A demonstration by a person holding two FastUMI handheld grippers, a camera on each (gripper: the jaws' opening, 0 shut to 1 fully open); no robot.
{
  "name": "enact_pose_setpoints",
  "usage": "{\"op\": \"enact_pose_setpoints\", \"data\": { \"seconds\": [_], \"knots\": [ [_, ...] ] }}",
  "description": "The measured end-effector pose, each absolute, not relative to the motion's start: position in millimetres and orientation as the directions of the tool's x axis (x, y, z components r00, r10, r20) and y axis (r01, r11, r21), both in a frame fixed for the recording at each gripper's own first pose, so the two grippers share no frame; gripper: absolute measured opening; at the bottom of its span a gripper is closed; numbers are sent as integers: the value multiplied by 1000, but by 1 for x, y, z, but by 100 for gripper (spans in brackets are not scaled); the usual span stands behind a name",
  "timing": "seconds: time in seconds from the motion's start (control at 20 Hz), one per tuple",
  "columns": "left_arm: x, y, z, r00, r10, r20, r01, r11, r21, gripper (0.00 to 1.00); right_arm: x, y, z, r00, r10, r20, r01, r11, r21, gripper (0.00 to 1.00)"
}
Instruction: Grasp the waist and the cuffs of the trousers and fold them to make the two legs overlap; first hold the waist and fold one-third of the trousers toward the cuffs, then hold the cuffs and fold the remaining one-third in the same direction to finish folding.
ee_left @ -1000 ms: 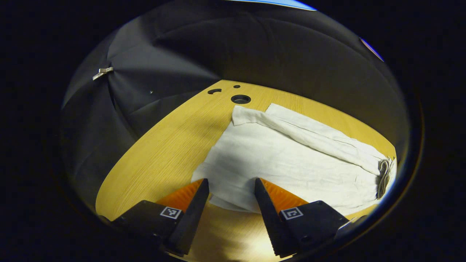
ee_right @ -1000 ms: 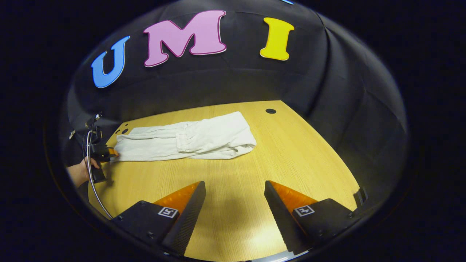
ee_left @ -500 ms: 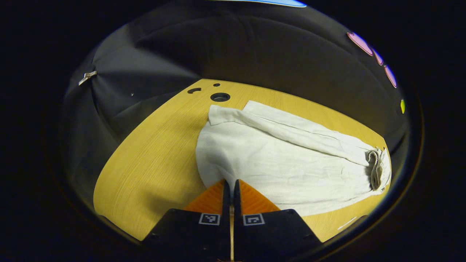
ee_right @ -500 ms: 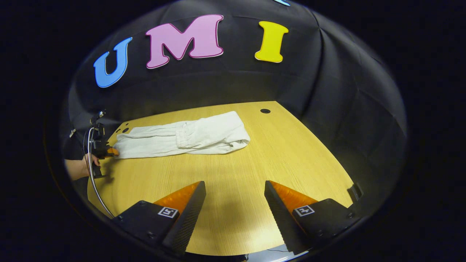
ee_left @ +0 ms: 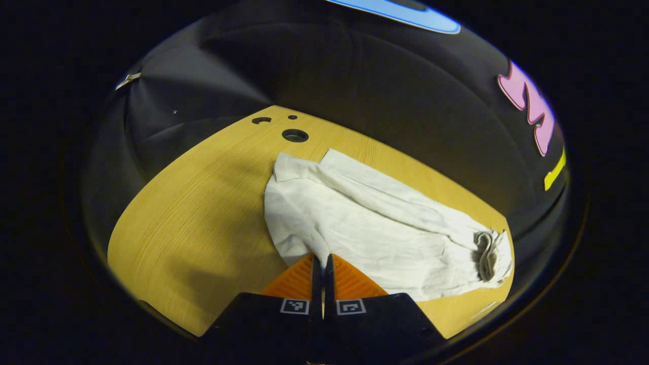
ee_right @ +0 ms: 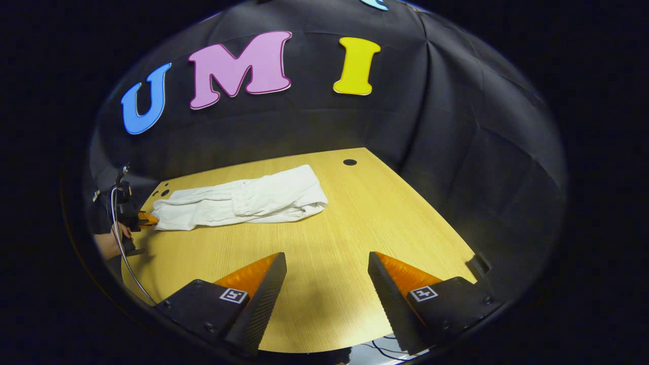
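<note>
White trousers lie lengthwise on the wooden table, the gathered waist folded over onto the legs at the far right. My left gripper is shut on the near cuff edge, and the cloth rises into its closed fingers. In the right gripper view the trousers stretch across the table's far left, with the left gripper and the hand holding it at their left end. My right gripper stands open over bare table, well short of the trousers.
Round holes pierce the table near the cuff end, and another hole sits at the far edge beyond the folded waist. A cable hangs from the left gripper. Black cloth walls surround the table.
The left gripper went from open around the cuff edge to shut on it, then drew the cuff up and back a little. The right gripper stayed open and shifted slightly.
</note>
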State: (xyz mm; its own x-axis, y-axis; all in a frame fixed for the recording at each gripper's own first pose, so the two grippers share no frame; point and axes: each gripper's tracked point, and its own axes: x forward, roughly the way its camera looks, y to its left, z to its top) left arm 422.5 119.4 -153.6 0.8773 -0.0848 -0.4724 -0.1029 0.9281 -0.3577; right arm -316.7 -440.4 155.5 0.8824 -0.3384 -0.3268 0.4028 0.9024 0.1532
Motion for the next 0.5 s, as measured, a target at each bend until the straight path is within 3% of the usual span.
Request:
{"op": "enact_pose_setpoints", "data": {
  "seconds": [0.2,0.5],
  "knots": [
    [426,109,-109,912,-111,-394,-87,888,-452,6,-324,-461,140,875,-341,-344,420,888,188,99],
    [424,70,-40,948,-114,-298,-41,882,-469,5,-323,-505,137,882,-320,-346,402,894,199,99]
  ]
}}
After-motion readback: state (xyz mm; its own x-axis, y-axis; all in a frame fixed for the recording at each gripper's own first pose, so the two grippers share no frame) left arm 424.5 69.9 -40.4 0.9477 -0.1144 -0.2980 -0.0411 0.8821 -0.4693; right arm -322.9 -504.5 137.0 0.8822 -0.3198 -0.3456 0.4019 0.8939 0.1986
